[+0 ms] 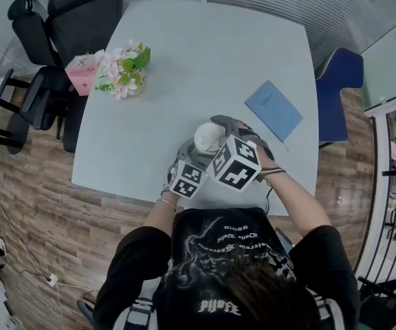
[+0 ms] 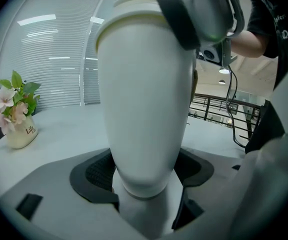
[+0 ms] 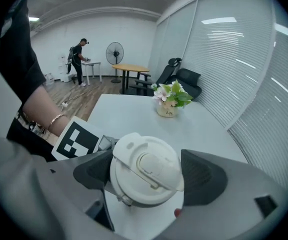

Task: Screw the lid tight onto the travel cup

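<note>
Left hand-held gripper (image 2: 146,179): clenched on the narrow lower body of the white travel cup (image 2: 144,109), one dark pad on each side of it. The cup stands upright between the jaws. I cannot tell whether its base rests on the counter (image 1: 198,53). Right hand-held gripper (image 3: 146,176): comes down from above and grasps the white lid (image 3: 146,170). The lid sits on the cup's mouth with its flip tab facing up, and a pad lies against its rim on either side. The two hand-held grippers are close together, their marker cubes almost touching. Both are just inside the counter's near edge, right in front of the person. Beyond the jaws the pale counter surface runs bare to its far edge. A flower pot (image 1: 122,71) sits well off, ahead and to the left of the left hand-held gripper, near the counter's left edge. A pink packet (image 1: 82,73) is just beside the pot, at that edge. A blue booklet (image 1: 273,110) lies near, ahead and to the right of the right hand-held gripper, close to the right edge. A black office chair (image 1: 67,19) stands off the far-left corner. A blue chair (image 1: 339,81) stands beyond the right edge.
</note>
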Demonstrator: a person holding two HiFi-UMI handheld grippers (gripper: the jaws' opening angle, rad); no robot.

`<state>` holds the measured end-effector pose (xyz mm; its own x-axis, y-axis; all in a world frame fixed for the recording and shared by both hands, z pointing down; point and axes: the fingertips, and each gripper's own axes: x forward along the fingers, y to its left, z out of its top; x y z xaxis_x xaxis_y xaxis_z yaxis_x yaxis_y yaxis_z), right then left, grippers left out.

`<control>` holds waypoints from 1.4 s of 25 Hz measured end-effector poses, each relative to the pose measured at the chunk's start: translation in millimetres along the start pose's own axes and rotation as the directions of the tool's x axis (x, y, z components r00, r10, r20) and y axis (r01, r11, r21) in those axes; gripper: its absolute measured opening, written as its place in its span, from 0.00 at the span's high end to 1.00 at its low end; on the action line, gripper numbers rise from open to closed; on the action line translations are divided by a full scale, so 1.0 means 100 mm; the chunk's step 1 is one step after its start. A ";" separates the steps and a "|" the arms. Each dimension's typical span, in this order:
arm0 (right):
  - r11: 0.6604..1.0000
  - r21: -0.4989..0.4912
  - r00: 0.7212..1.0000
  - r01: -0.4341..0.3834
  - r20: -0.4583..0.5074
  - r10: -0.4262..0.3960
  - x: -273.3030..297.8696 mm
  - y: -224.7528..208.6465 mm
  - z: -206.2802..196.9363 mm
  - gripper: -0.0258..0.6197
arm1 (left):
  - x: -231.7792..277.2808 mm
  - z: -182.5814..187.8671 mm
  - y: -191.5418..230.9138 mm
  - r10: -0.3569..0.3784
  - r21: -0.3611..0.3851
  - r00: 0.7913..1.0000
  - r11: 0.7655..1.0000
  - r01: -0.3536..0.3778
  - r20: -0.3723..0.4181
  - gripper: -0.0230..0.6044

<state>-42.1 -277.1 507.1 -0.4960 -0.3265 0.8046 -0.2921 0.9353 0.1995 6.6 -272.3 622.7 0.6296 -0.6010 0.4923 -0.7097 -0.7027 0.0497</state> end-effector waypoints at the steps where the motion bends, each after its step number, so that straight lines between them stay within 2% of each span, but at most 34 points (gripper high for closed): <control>1: 1.000 0.023 1.000 0.012 0.002 -0.012 0.00 -0.01 -0.01 0.29 | 0.00 0.00 0.00 0.002 0.002 1.000 1.000 -0.002 0.000 0.36; 5: 0.996 0.084 0.999 0.041 0.010 -0.042 -0.02 -0.06 -0.03 0.29 | 0.01 0.00 0.00 0.003 0.008 1.000 1.000 -0.003 0.000 0.36; 10: 0.998 0.049 0.997 0.039 0.060 -0.042 -0.02 -0.02 0.03 0.29 | 0.00 0.00 0.00 -0.012 -0.013 1.000 1.000 0.011 -0.002 0.36; 11: 0.998 0.061 0.996 0.032 0.081 -0.036 -0.03 0.00 0.05 0.28 | 0.00 0.00 -0.01 -0.012 -0.011 1.000 1.000 0.012 -0.001 0.36; 15: 0.976 0.206 0.985 -0.063 0.171 0.027 -0.09 0.05 0.14 0.25 | -0.01 -0.02 -0.01 -0.014 0.005 1.000 1.000 0.014 -0.002 0.36; 19: 0.968 0.233 0.974 -0.090 0.222 0.037 -0.13 0.05 0.17 0.23 | -0.02 -0.04 -0.01 -0.016 0.019 1.000 1.000 0.017 -0.011 0.36; 22: 0.932 0.330 0.948 -0.147 0.318 0.037 -0.30 -0.03 0.24 0.23 | -0.03 -0.05 -0.06 -0.021 0.025 1.000 0.999 0.021 -0.016 0.36; 27: 0.883 0.423 0.884 -0.203 0.468 -0.021 -0.69 -0.29 0.32 0.21 | -0.04 -0.07 -0.05 -0.024 -0.057 1.000 0.998 0.023 -0.017 0.36; 30: 0.870 0.454 0.846 -0.193 0.527 -0.087 -0.90 -0.42 0.30 0.21 | -0.08 -0.07 -0.05 -0.029 -0.093 1.000 0.995 0.028 -0.010 0.36; 35: 0.854 0.509 0.810 -0.110 0.543 -0.219 -1.18 -0.58 0.12 0.23 | -0.28 0.02 -0.03 -0.002 -0.094 1.000 0.996 0.004 0.022 0.35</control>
<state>23.6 -294.0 393.7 -0.7822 -0.5438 0.3042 -0.6108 0.7654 -0.2025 -8.1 -253.8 607.2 0.6375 -0.6080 0.4731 -0.7340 -0.6659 0.1332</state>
